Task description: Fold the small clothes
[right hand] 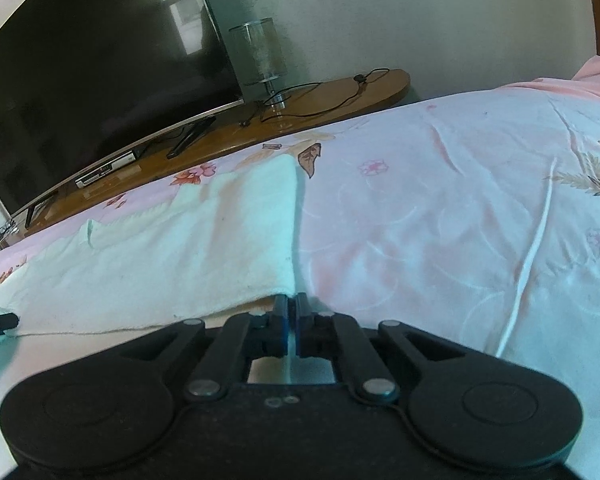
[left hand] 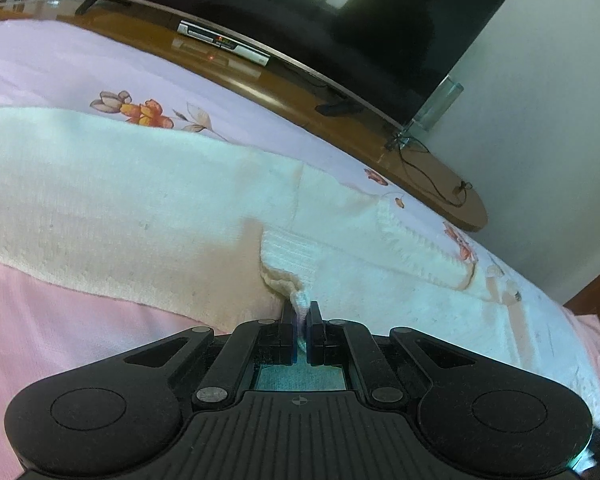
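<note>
My left tongs (left hand: 301, 312) pinch the cream knitted garment (left hand: 140, 200)'s ribbed hem, my right tongs (right hand: 291, 306) barely nip its corner on the floral bedsheet (right hand: 440, 200), so lifting could slip that corner free.

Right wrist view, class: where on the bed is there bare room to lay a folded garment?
Free: the pink floral bedsheet right of the white knitted garment, up to the thin white cord. Crowded: the garment's side, where both claws work, and the brown wooden shelf with cables.
</note>
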Motion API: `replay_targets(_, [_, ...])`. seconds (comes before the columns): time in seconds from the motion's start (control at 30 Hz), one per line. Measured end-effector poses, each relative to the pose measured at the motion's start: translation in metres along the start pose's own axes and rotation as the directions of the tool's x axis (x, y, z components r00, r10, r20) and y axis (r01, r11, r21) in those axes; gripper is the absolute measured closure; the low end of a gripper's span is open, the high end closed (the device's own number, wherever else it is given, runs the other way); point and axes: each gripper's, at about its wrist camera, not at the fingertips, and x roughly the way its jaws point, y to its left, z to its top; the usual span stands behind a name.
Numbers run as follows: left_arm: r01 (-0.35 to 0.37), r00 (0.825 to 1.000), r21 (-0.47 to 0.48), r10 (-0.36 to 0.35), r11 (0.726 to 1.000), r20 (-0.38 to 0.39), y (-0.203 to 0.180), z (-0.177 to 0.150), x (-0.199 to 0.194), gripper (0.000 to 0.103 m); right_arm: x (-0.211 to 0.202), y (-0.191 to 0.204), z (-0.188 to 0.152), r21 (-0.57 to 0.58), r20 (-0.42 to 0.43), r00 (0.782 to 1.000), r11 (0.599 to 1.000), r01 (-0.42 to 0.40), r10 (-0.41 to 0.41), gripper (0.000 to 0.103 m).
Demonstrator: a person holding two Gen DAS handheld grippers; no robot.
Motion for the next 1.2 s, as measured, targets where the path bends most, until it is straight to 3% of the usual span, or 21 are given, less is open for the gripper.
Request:
replay_targets(0.07, [-0.027, 1.0, 0.007, 0.027, 1.0, -0.003, -0.004, 0.005, -0.005, 0.098, -0.021, 0.001, 0.003, 0.002, 0.096, 0.994, 0.999, -0.048, 0.048, 0.082])
replay_targets(0.13, [-0.096, 0.995, 0.008, 0.095, 0.995, 0.031, -0.006, 0.008, -0.013, 0.084, -0.028, 0.007, 0.01, -0.043, 0.132, 0.989, 0.998, -0.054, 0.059, 0.082])
replay_targets(0.2, [-0.178, 0.977, 0.019, 0.174, 0.984, 0.122, -0.011, 0.011, -0.027, 0.043, -0.021, 0.011, 0.016, -0.067, 0.119, 0.991, 0.996, -0.055, 0.062, 0.085])
replay_targets(0.23, [-0.194, 0.968, 0.055, 0.182, 0.979, 0.172, -0.018, 0.012, -0.032, 0.043, -0.015, 0.012, 0.019, -0.071, 0.104, 0.992, 0.995, -0.064, 0.072, 0.087])
replay_targets(0.27, [-0.171, 0.971, 0.093, 0.152, 0.981, 0.183, -0.025, 0.013, -0.032, 0.043, -0.009, 0.013, 0.021, -0.076, 0.09, 0.993, 0.995, -0.07, 0.077, 0.089])
replay_targets(0.37, [-0.077, 0.989, 0.189, 0.052, 0.979, 0.135, -0.047, 0.008, -0.015, 0.043, 0.009, 0.017, 0.019, -0.115, 0.047, 0.996, 0.991, -0.068, 0.074, 0.096])
replay_targets(0.43, [-0.123, 0.992, 0.249, 0.116, 0.961, 0.04, -0.05, 0.001, 0.014, 0.043, 0.027, 0.013, 0.014, -0.118, -0.009, 1.0, 0.993, -0.011, 0.01, 0.101])
replay_targets(0.5, [-0.135, 0.99, 0.286, 0.122, 0.949, 0.063, -0.053, -0.002, 0.016, 0.043, 0.026, 0.007, 0.017, -0.079, -0.007, 1.0, 0.996, -0.028, 0.027, 0.102])
replay_targets(0.63, [-0.155, 0.986, 0.287, 0.129, 0.945, 0.107, -0.063, 0.007, 0.012, 0.036, 0.028, 0.016, 0.036, -0.142, 0.072, 0.995, 0.988, -0.053, 0.064, 0.086])
replay_targets(0.67, [-0.162, 0.985, 0.283, 0.137, 0.945, 0.107, -0.063, 0.009, 0.015, 0.029, 0.037, 0.017, 0.045, -0.135, 0.082, 0.994, 0.989, -0.056, 0.067, 0.086])
replay_targets(0.77, [-0.18, 0.983, 0.285, 0.166, 0.941, 0.074, -0.055, 0.01, 0.031, 0.027, 0.067, 0.02, 0.069, -0.132, 0.075, 0.993, 0.988, -0.083, 0.093, 0.086])
replay_targets(0.8, [-0.182, 0.983, 0.32, 0.162, 0.93, 0.089, -0.055, 0.006, 0.032, 0.026, 0.08, 0.02, 0.072, -0.149, 0.049, 0.994, 0.985, -0.086, 0.095, 0.087])
replay_targets(0.87, [-0.191, 0.981, 0.372, 0.169, 0.908, 0.091, -0.06, 0.001, 0.036, 0.025, 0.105, 0.011, 0.073, -0.18, 0.005, 1.0, 0.984, -0.003, 0.004, 0.094])
replay_targets(0.93, [-0.192, 0.981, 0.367, 0.169, 0.91, 0.095, -0.058, 0.002, 0.035, 0.022, 0.106, -0.009, 0.081, -0.085, 0.004, 0.999, 0.996, -0.035, 0.036, 0.103])
replay_targets(0.97, [-0.2, 0.979, 0.354, 0.176, 0.914, 0.098, -0.055, 0.002, 0.035, 0.014, 0.105, -0.009, 0.084, -0.08, -0.004, 1.0, 0.996, -0.031, 0.031, 0.103])
replay_targets(1.0, [-0.203, 0.979, 0.34, 0.181, 0.918, 0.095, -0.052, 0.002, 0.037, 0.011, 0.101, -0.005, 0.085, -0.102, 0.008, 1.0, 0.995, -0.012, 0.013, 0.099])
replay_targets(1.03, [-0.2, 0.979, 0.34, 0.175, 0.919, 0.105, -0.052, 0.0, 0.038, 0.011, 0.096, 0.001, 0.085, -0.128, 0.04, 0.999, 0.992, 0.013, -0.008, 0.081])
replay_targets(1.07, [-0.208, 0.977, 0.35, 0.181, 0.913, 0.109, -0.054, -0.001, 0.039, 0.01, 0.093, 0.005, 0.082, -0.156, 0.069, 0.998, 0.988, 0.008, 0.003, 0.079])
replay_targets(1.1, [-0.212, 0.977, 0.357, 0.186, 0.91, 0.108, -0.055, -0.001, 0.039, 0.01, 0.098, 0.007, 0.079, -0.178, 0.048, 0.999, 0.984, 0.004, 0.004, 0.084])
replay_targets(1.13, [-0.212, 0.977, 0.351, 0.189, 0.912, 0.1, -0.055, 0.001, 0.037, 0.01, 0.113, 0.002, 0.076, -0.184, -0.013, 1.0, 0.983, 0.015, -0.018, 0.084])
replay_targets(1.2, [-0.215, 0.975, 0.302, 0.184, 0.929, 0.127, -0.052, 0.004, 0.019, 0.01, 0.106, 0.001, 0.078, -0.157, -0.003, 1.0, 0.988, 0.016, -0.016, 0.084])
